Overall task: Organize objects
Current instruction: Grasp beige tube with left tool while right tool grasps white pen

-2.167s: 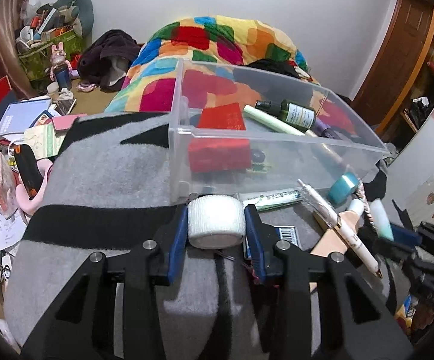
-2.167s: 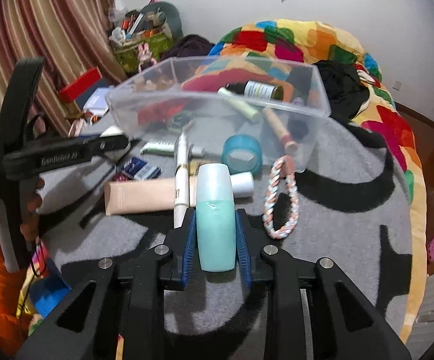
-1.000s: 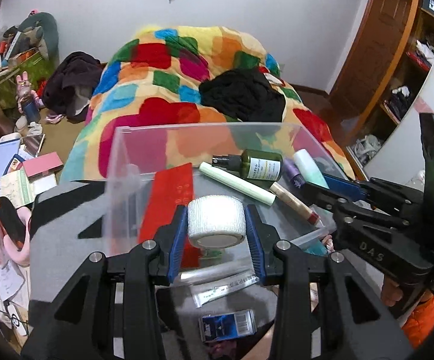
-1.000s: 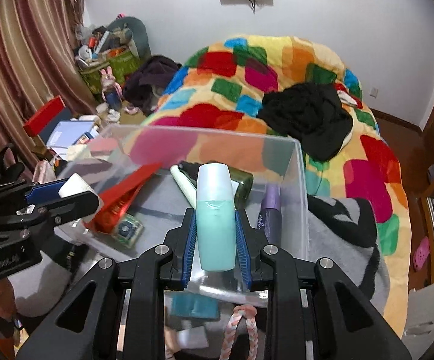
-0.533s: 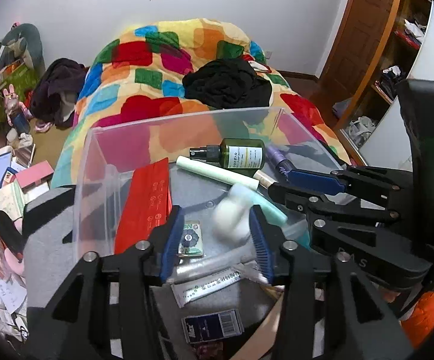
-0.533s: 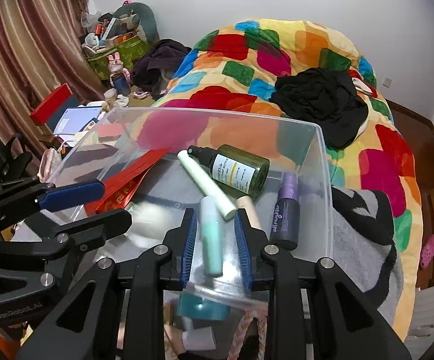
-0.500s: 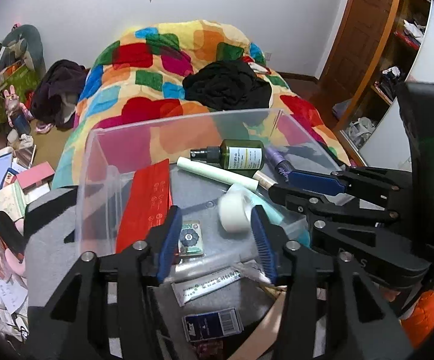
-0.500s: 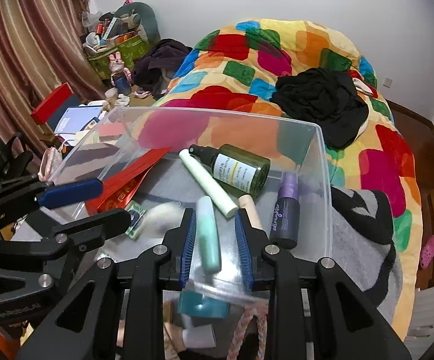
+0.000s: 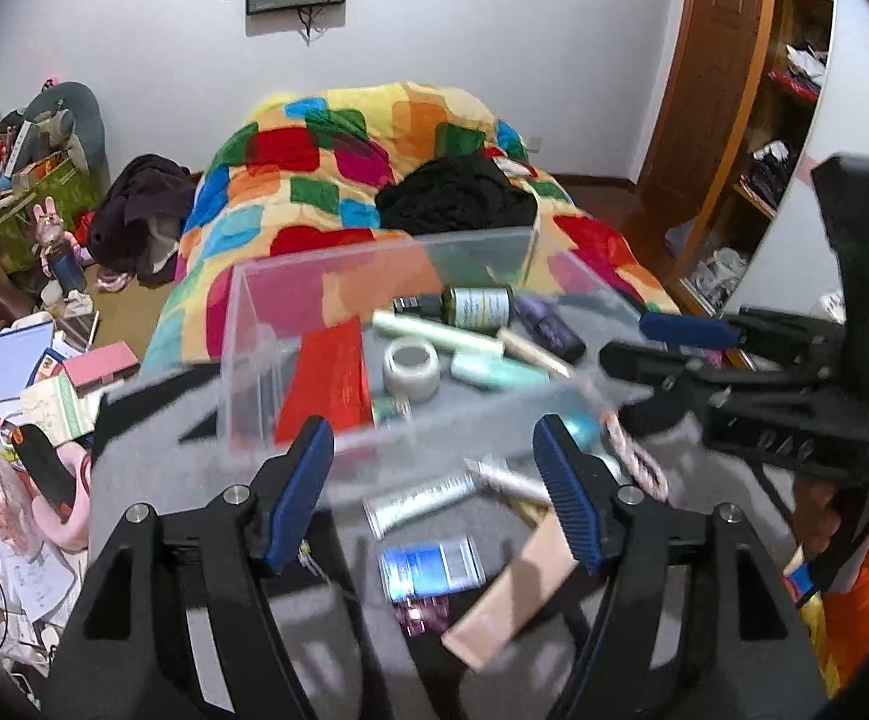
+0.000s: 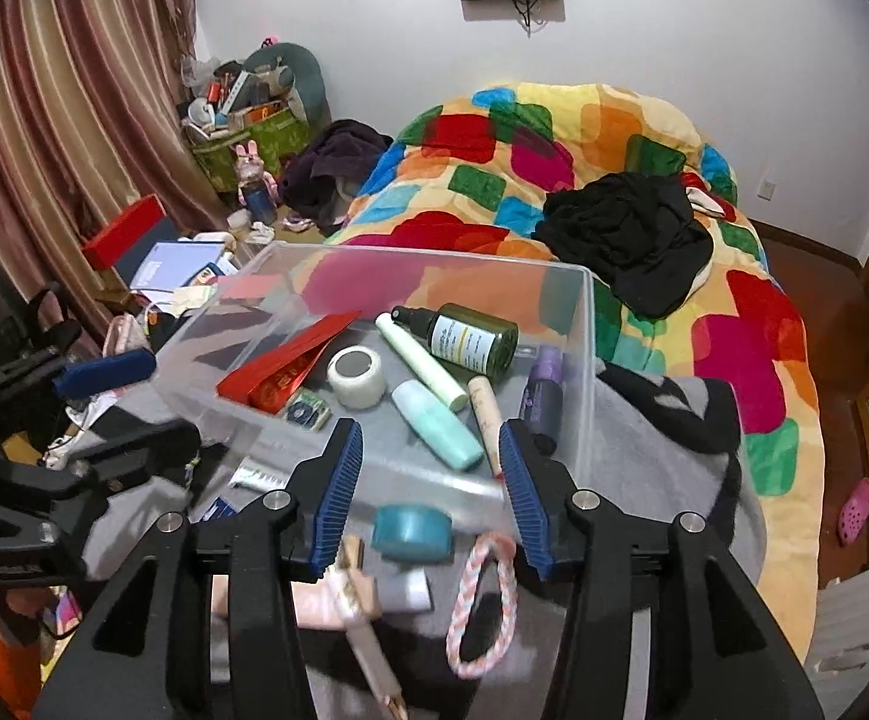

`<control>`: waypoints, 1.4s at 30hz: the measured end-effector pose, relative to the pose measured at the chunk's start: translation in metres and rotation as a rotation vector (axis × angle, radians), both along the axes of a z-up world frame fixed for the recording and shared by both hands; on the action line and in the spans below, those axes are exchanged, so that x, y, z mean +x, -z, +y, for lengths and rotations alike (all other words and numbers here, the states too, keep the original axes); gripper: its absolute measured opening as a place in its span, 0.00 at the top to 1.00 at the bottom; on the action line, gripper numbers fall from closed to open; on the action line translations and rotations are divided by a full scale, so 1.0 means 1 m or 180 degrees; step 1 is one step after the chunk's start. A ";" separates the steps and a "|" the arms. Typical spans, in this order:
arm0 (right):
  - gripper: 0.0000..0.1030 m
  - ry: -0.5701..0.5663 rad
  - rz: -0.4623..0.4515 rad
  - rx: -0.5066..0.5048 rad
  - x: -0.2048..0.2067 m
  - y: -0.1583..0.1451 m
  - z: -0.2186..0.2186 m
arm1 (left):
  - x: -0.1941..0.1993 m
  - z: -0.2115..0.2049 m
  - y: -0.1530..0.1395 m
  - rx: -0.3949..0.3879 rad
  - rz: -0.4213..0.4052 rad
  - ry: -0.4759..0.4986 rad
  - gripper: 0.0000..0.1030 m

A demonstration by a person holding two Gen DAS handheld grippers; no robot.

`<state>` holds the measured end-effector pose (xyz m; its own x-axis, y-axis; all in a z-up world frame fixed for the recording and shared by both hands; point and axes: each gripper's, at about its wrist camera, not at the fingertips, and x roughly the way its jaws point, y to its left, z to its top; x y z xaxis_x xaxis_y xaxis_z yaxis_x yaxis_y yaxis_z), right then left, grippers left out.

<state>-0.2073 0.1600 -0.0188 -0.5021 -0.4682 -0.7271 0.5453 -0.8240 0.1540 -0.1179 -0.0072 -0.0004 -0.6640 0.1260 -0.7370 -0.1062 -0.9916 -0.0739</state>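
Both grippers are now empty: the left gripper (image 9: 434,489) and right gripper (image 10: 431,486) stand wide open. The tape roll (image 10: 356,376) and mint bottle (image 10: 437,424) they carried now lie inside the clear box (image 10: 581,372); more items wait outside.

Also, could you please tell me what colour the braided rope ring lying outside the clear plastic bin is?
Pink and white braided rope ring, clearest in the right wrist view.
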 end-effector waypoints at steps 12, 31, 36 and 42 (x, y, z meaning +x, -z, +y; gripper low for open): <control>0.62 -0.0371 -0.0295 0.0214 0.053 0.051 -0.002 | 0.036 0.025 0.062 -0.0111 -0.0448 0.0239 0.33; 0.90 -0.0379 -0.0211 0.0092 0.079 0.043 0.016 | 0.084 0.029 0.062 -0.0011 -0.0366 0.0303 0.91; 0.90 -0.0264 -0.0256 0.0151 0.083 0.050 0.033 | 0.100 0.022 0.067 -0.0024 -0.0446 0.0282 0.93; 0.90 -0.0123 -0.0378 0.0155 0.087 0.060 0.056 | 0.095 0.018 0.054 -0.0053 -0.0373 0.0293 0.91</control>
<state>-0.1200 0.2160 -0.0789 -0.3933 -0.4483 -0.8027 0.5572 -0.8107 0.1797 -0.0230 0.0111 -0.0540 -0.5595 0.1696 -0.8113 -0.1885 -0.9792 -0.0747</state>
